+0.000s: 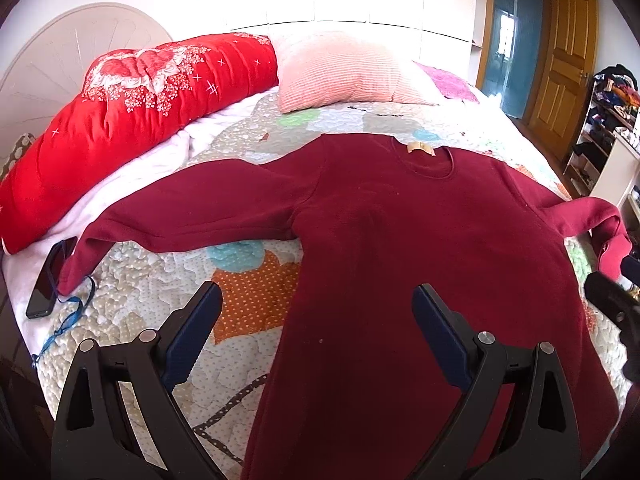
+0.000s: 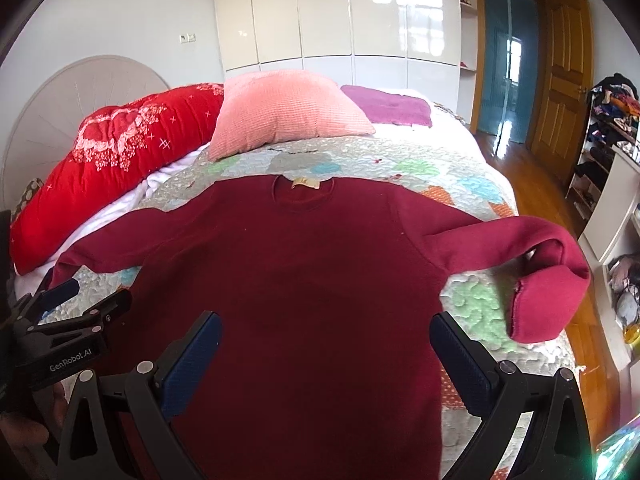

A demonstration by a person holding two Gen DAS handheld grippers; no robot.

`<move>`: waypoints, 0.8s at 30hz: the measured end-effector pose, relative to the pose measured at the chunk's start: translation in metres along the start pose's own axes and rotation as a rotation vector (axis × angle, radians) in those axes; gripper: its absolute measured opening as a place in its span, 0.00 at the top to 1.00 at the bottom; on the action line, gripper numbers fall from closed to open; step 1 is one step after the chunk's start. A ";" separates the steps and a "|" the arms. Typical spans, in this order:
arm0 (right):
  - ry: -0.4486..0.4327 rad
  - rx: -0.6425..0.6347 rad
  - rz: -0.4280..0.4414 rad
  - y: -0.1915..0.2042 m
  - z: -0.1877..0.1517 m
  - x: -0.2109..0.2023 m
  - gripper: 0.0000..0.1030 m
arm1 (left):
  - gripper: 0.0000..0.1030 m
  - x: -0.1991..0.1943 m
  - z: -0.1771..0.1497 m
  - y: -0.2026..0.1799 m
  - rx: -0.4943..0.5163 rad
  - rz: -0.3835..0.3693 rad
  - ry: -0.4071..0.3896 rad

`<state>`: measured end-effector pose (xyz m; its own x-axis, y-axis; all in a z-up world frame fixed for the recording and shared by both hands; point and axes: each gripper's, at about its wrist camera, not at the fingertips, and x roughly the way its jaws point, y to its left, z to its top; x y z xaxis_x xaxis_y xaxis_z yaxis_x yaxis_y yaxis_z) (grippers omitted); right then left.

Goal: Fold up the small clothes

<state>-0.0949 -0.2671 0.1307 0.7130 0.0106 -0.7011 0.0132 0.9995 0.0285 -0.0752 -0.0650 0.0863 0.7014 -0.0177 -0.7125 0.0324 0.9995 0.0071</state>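
Currently my left gripper (image 1: pixel 316 316) and right gripper (image 2: pixel 326 344) both hover w/ jaws spread wide, holding nothing. Maroon sweater (image 2: pixel 296 264) lies flat on quilt (image 1: pixel 256 140), sleeves out, collar toward pink pillow (image 2: pixel 280 108).

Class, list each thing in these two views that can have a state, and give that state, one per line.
Sweater: spread flat on the quilt, unfolded, collar away from the tools.
Left sleeve: stretched straight out.
Right sleeve: bent, cuff doubled back.
Left tool: open, holding nothing.
Right tool: open, holding nothing.
Phone: lying flat, screen dark.
Door: open.
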 end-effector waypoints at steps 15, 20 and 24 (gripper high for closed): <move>0.049 -0.027 0.021 0.028 0.003 0.033 0.00 | 0.07 0.014 0.000 0.024 -0.044 0.018 0.021; 0.061 -0.028 0.022 0.036 0.005 0.042 0.00 | 0.07 0.018 0.001 0.032 -0.060 0.022 0.027; 0.068 -0.028 0.024 0.041 0.005 0.047 0.00 | 0.07 0.020 0.001 0.034 -0.061 0.025 0.029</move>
<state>-0.0576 -0.2262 0.1028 0.6635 0.0360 -0.7473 -0.0237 0.9994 0.0271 -0.0594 -0.0316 0.0727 0.6806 0.0077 -0.7326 -0.0295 0.9994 -0.0169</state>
